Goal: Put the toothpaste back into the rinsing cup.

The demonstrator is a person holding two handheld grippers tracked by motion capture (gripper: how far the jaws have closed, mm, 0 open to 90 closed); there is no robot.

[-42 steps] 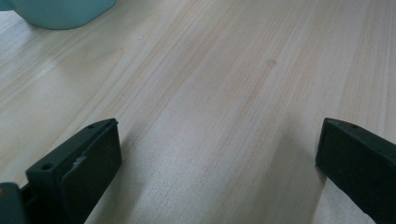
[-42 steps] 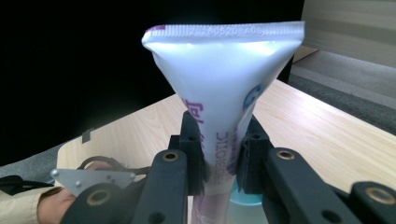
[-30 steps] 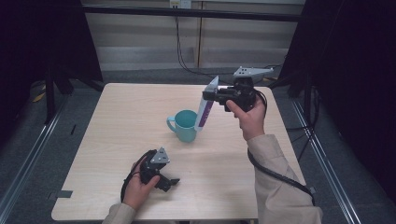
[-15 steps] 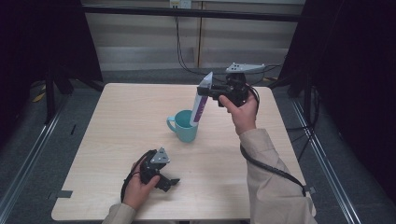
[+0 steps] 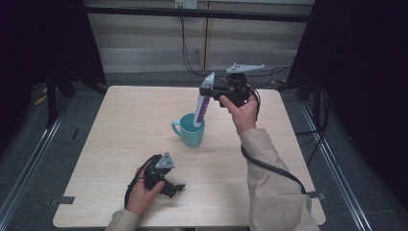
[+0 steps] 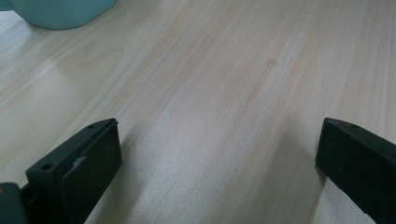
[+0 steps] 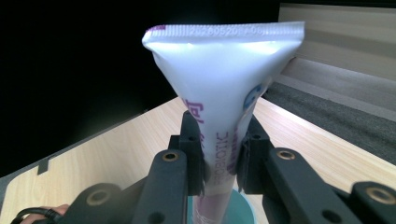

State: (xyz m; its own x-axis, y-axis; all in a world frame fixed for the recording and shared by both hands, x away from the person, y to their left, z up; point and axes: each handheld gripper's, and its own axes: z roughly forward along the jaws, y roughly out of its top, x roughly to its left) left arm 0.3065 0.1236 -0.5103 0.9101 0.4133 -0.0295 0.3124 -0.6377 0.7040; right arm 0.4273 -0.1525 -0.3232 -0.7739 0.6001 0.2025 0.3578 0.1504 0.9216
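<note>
Item: soft plastic tube [image 5: 203,98], white with purple lettering and a purple lower band; flat crimped seal at the top, body narrowing to a round section below, surface glossy under the light. Position: standing tilted, crimped end uppermost, lower end inside the mug [image 5: 191,131], which sits near the middle of the table [image 5: 120,125]. Mug: teal, smooth-walled, cylindrical, with a loop handle turned toward the table's left in the high view; its base also shows at the top left corner of the left gripper view [image 6: 60,11]. Table: pale wood-grain laminate, matte, rectangular with rounded corners. Right gripper [image 5: 211,91]: black, angular body with a grey three-cornered plate on top and a cable trailing down along the sleeve; held raised above the table's far half, pointing toward the left of the high view, the hand wrapped around the body from below with the forearm rising steeply. Its jaws are closed tight on the tube's upper body, pads pressing it from both sides just below the flared seal, as seen in the right gripper view [image 7: 219,158]. Left gripper [image 5: 179,186]: black, lying low on the near part of the table, well apart from the mug, hand cupped over it with the wrist resting; jaws spread wide with bare tabletop between them, holding nothing [image 6: 217,154].
</note>
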